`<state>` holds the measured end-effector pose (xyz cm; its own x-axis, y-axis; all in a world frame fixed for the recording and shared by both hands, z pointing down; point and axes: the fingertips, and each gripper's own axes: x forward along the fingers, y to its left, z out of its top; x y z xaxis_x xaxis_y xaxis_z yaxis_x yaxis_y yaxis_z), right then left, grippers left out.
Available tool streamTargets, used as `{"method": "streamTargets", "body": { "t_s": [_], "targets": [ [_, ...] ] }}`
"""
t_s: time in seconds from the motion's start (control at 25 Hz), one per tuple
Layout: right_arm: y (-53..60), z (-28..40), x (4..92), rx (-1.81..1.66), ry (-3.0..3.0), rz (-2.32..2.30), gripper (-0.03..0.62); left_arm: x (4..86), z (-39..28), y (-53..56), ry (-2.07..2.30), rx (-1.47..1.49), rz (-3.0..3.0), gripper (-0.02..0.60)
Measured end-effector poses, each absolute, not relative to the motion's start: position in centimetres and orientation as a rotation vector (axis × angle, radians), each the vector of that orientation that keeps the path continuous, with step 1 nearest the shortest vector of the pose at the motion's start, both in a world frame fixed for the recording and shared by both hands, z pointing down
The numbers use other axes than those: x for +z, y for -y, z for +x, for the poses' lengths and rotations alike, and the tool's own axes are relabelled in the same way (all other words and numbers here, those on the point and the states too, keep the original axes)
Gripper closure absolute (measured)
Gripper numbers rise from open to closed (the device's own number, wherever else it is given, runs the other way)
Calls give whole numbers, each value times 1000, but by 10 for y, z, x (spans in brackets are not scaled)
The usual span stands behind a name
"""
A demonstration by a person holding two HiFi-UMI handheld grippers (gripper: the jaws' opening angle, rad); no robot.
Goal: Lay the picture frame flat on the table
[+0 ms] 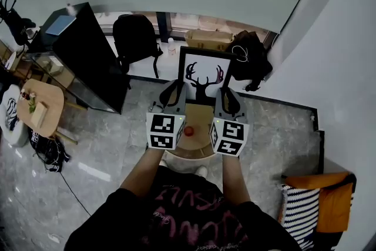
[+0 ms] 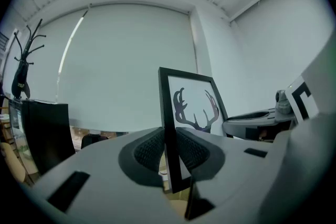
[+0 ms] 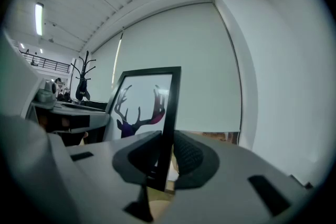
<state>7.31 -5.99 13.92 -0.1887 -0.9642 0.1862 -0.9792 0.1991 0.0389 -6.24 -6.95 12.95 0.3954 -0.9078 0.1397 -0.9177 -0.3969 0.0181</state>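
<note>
A black picture frame (image 1: 202, 74) with a white print of deer antlers stands upright above a small round wooden table (image 1: 200, 141). My left gripper (image 1: 177, 93) is shut on the frame's left edge. My right gripper (image 1: 227, 97) is shut on its right edge. In the left gripper view the frame (image 2: 193, 107) rises edge-on from between the ribbed pads, with the gripper (image 2: 170, 152) closed on it. In the right gripper view the frame (image 3: 143, 102) runs the same way through the closed gripper (image 3: 164, 157). The frame's bottom edge is hidden behind the grippers.
A small red object (image 1: 189, 130) lies on the table between the marker cubes. Behind stand a black cabinet (image 1: 82, 59), a black backpack (image 1: 136, 35), a cardboard box (image 1: 208, 38) and a dark bag (image 1: 254, 59). An orange chair with a striped cushion (image 1: 314, 206) is at right.
</note>
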Motion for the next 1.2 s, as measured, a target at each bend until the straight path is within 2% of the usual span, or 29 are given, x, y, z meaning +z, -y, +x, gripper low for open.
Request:
{"method": "streamTargets", "body": {
  "t_s": [1.2],
  "targets": [
    [66,72,158,189,2277,1856,511,144,-62,79,1612,224,2562,509]
  ]
}}
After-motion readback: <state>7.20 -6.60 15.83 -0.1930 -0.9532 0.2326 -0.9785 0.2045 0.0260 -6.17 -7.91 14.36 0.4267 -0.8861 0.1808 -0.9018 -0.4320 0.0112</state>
